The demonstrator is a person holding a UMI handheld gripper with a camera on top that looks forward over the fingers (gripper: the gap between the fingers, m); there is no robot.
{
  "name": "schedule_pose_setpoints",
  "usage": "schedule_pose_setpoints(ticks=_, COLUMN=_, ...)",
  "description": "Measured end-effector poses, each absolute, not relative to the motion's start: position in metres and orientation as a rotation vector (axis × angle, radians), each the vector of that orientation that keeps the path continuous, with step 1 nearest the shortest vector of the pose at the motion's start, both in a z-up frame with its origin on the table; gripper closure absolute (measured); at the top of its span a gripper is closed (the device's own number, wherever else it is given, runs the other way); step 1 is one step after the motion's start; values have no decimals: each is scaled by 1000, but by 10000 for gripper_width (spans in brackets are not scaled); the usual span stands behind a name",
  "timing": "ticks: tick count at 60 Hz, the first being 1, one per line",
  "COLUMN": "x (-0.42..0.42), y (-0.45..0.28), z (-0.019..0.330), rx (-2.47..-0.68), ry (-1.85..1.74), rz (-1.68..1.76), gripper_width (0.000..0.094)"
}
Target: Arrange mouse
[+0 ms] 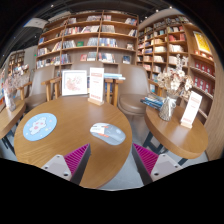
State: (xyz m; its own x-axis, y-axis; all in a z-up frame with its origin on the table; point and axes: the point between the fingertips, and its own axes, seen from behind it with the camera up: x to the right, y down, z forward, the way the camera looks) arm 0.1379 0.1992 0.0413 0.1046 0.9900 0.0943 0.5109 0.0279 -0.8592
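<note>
The tool (110, 160) hangs with its fingers spread wide and holding nothing, above the near rim of the round wooden counter (70, 125). The small pale mouse (104, 129) lies on a light blue rectangular mat (108, 132), just ahead of the fingers. Judging from here, a slanted approach could nudge it off the mat towards the counter's right rim. Open room lies left, between the mat and a round blue-patterned disc (39, 126); upright white display cards (96, 84) stand well beyond.

The gripper (110, 160) hangs with jaws wide apart, holding nothing
</note>
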Motion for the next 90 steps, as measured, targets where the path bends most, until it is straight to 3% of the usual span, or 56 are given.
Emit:
schedule_pose_setpoints(ticks=33, x=53, y=217, z=-10, rx=-1635, ry=-1553, rz=764, gripper_width=85)
schedule_pose_setpoints(ticks=71, x=-23, y=252, z=-13, rx=-1701, ry=-1528, rz=718, gripper_width=93)
schedule_pose_setpoints(ticks=76, x=-26, y=252, z=-15, rx=-1719, ry=-1524, rz=734, gripper_width=134)
schedule_pose_setpoints(ticks=84, x=-30, y=246, z=-17, rx=-1731, ry=-1524, rz=759, gripper_width=273)
schedule_pose_setpoints(ticks=87, x=-30, y=243, z=-17, rx=-1716, ry=-1542, rz=755, gripper_width=422)
schedule_pose_setpoints(ticks=90, x=-29, y=243, z=-17, rx=-1709, ry=-1550, rz=726, gripper_width=464)
